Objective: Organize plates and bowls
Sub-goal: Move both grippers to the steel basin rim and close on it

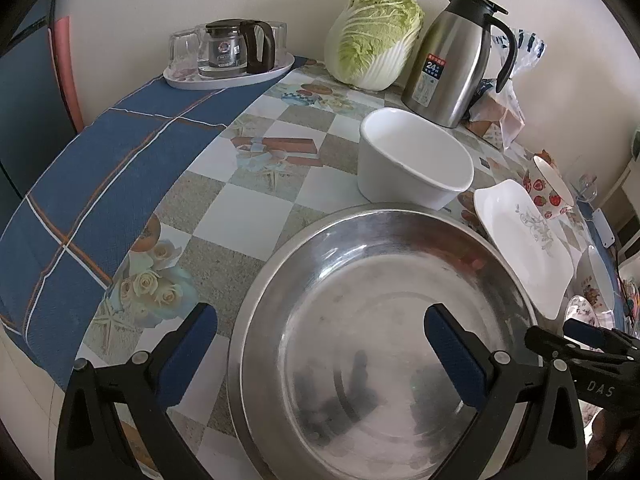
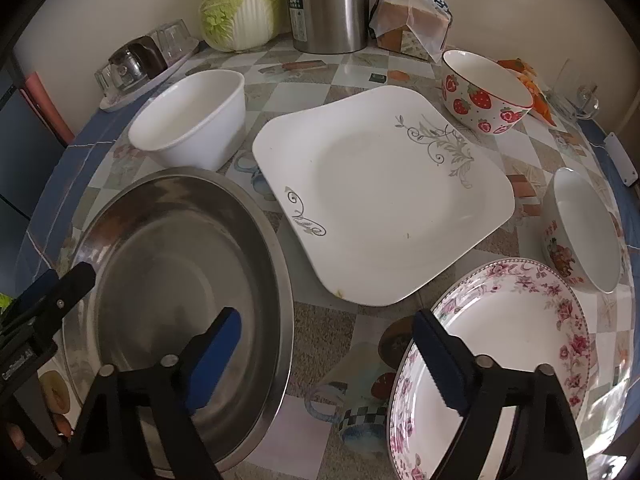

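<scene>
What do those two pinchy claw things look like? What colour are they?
Both look alike. The left gripper and right gripper have black plastic frames shaped like triangles, with round silver bolts at the joints. The fingers are lined with dark blue grippy pads. White letters, "DAS", are printed on the right gripper's side. No cables or sleeves are visible.

We find bare counter [image 1: 224, 216] along the left edge, from the glass tray [image 1: 228, 78] at the back left corner down to the steel basin [image 1: 384, 340]. The basin fills the near middle. Behind it the white tub [image 2: 192, 120] and square plate [image 2: 380, 192] sit close together, leaving a narrow lane. The cabbage [image 2: 244, 4], thermos [image 2: 328, 4] and bread bag [image 2: 416, 20] block the back edge. Near the right edge, the floral plate [image 2: 492, 360], strawberry bowl [image 2: 486, 92] and flowered bowl [image 2: 584, 232] leave only slim gaps.
</scene>
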